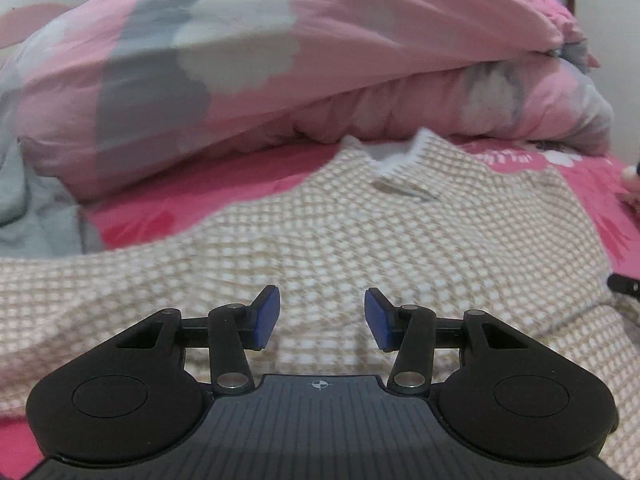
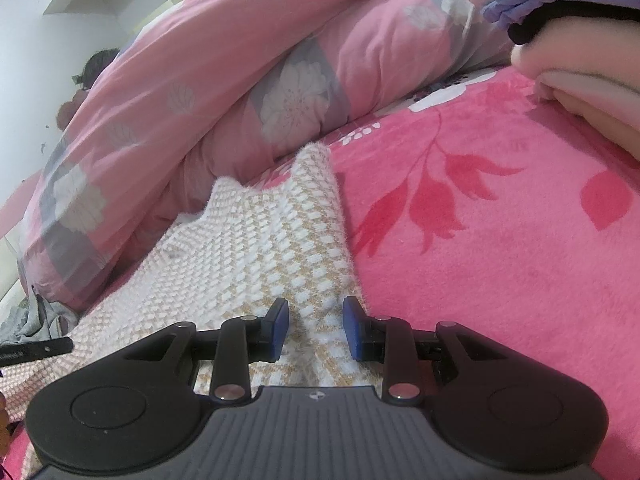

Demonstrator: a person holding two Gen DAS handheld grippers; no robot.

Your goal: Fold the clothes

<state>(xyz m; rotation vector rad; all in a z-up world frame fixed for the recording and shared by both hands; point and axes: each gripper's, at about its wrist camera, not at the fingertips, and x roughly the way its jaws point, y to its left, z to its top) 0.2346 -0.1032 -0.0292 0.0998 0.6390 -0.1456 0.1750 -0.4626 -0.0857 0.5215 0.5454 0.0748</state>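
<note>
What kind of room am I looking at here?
Most likely a bedroom: a checked knit sweater lies spread on a bed's pink floral blanket, with a bunched pink-and-grey quilt behind it.

Bed (image 2: 500, 260) covered by bright pink fleece sheet with red leaf-and-flower print. Beige-and-white checked knit sweater (image 1: 340, 248) spread flat on sheet, white ribbed collar toward far side of bed. Bulky pink quilt (image 1: 240, 60) with grey-and-white flower patches heaped along far side of bed, just behind collar. Grey garment (image 1: 36, 216) crumpled at far left of bed beside quilt. Pale pink folded fabric (image 2: 592, 92) at bed's far right corner.
</note>
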